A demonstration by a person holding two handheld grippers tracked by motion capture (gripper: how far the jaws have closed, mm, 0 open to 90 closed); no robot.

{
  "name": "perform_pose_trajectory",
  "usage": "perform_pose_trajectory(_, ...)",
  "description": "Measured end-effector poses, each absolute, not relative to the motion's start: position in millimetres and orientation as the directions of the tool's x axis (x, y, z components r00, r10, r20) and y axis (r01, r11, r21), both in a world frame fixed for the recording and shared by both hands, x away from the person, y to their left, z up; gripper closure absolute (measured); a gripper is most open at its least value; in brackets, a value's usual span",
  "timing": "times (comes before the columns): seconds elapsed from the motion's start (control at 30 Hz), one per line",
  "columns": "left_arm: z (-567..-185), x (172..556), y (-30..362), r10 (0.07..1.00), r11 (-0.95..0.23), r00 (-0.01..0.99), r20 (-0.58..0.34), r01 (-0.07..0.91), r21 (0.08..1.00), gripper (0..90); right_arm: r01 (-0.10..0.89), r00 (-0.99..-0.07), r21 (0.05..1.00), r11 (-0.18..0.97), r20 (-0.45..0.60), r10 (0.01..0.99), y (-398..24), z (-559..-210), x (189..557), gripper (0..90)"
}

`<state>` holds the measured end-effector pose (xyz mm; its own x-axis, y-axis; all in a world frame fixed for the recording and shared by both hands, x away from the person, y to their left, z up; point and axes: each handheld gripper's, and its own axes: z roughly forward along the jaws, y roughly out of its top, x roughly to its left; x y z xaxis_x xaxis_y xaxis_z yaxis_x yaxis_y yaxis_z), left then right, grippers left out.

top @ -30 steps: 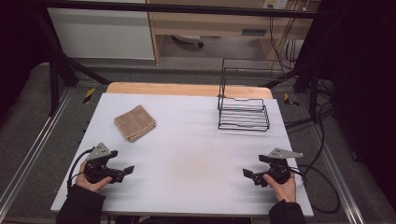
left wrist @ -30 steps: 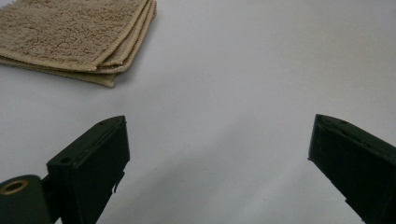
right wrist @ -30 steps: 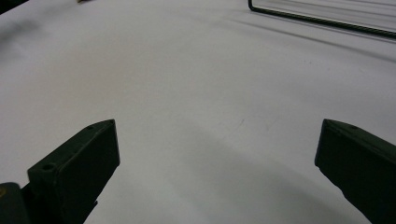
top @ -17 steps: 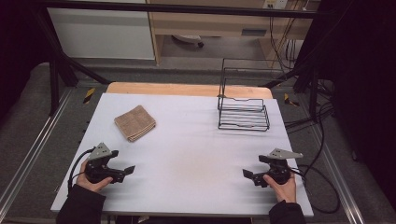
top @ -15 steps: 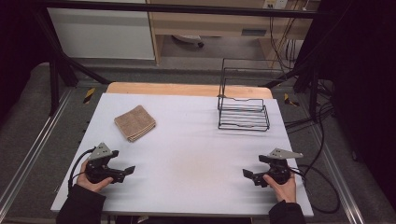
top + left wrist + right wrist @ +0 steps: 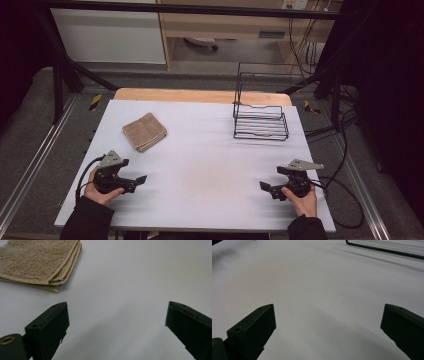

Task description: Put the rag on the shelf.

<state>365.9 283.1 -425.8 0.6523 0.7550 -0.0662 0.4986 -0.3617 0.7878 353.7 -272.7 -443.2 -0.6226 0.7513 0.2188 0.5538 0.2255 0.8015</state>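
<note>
A folded tan towel (image 6: 144,131) lies on the left half of the white table (image 6: 200,150); in the left gripper view the towel (image 6: 37,262) sits at the top left, well beyond the jaws. A black wire rack (image 6: 260,120) stands at the back right, and its bottom wire (image 6: 387,250) crosses the top of the right gripper view. My left gripper (image 6: 139,180) (image 6: 117,307) rests near the front left, open and empty. My right gripper (image 6: 265,187) (image 6: 328,308) rests near the front right, also open with bare tabletop between its jaws.
Each gripper is held by a hand coming in over the table's front edge, with cables trailing off to the sides. A wooden strip (image 6: 200,95) runs along the table's far edge. Black frame posts stand at both back corners.
</note>
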Motion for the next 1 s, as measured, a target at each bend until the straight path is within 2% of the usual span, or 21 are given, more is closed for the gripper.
perform_pose_trajectory(0.57, -409.8, 390.6, 276.1, 0.785, -0.389, 0.62, -0.012, 0.508, 0.769, 5.1, 0.555, -0.621, 0.799, 0.232, 0.213, 0.754, -272.1, -443.9, 353.9, 0.5)
perform_pose_trajectory(1.0, -409.4, 423.3, 272.1, 0.818, -0.396, 0.575, 0.022, 0.535, 0.747, 15.3, 0.556, -0.622, 0.796, 0.239, 0.208, 0.755, -271.9, -444.2, 354.4, 0.5)
